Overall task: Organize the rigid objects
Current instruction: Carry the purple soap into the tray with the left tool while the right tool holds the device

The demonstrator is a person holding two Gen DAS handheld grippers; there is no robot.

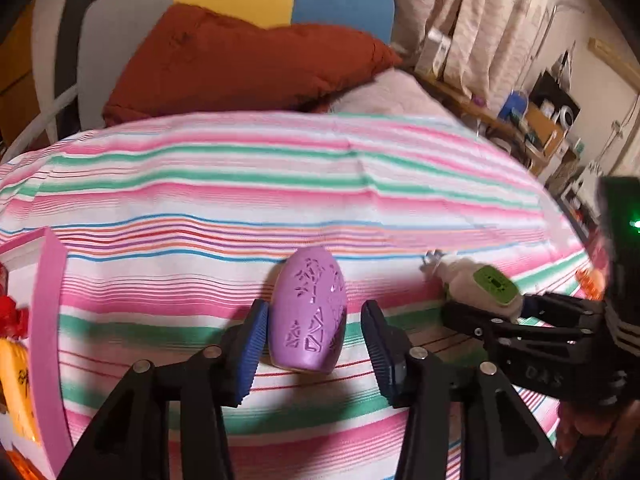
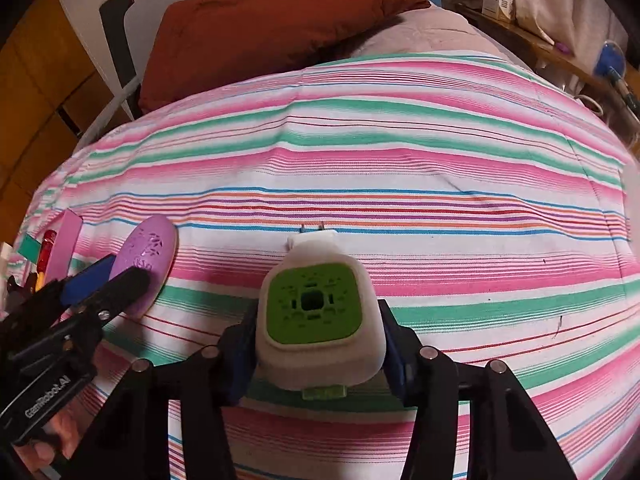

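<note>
- The left gripper (image 1: 314,350) is spread wide, with its blue ribbed pads on either side of a purple egg-shaped plastic case with cut-out patterns (image 1: 310,316); the left pad sits right against the case, the right pad stands clear of it.
- The purple case lies on its side on the pink, green and white striped bedcover (image 1: 280,184).
- The right gripper (image 2: 318,346) is clamped on a white rounded-square plug-in device with a green perforated face (image 2: 316,308); its two metal prongs (image 2: 312,227) point away from the camera.
- Seen from the left wrist, the white device (image 1: 486,286) sits just to the right of the purple case, apart from it.
- To the left of the purple case stands a pink-walled box (image 1: 46,320) with red and yellow items inside, too blurred to name.
- Beyond the purple case, at the far end of the bedcover, lies a rust-red quilted pillow (image 1: 240,64).
</note>
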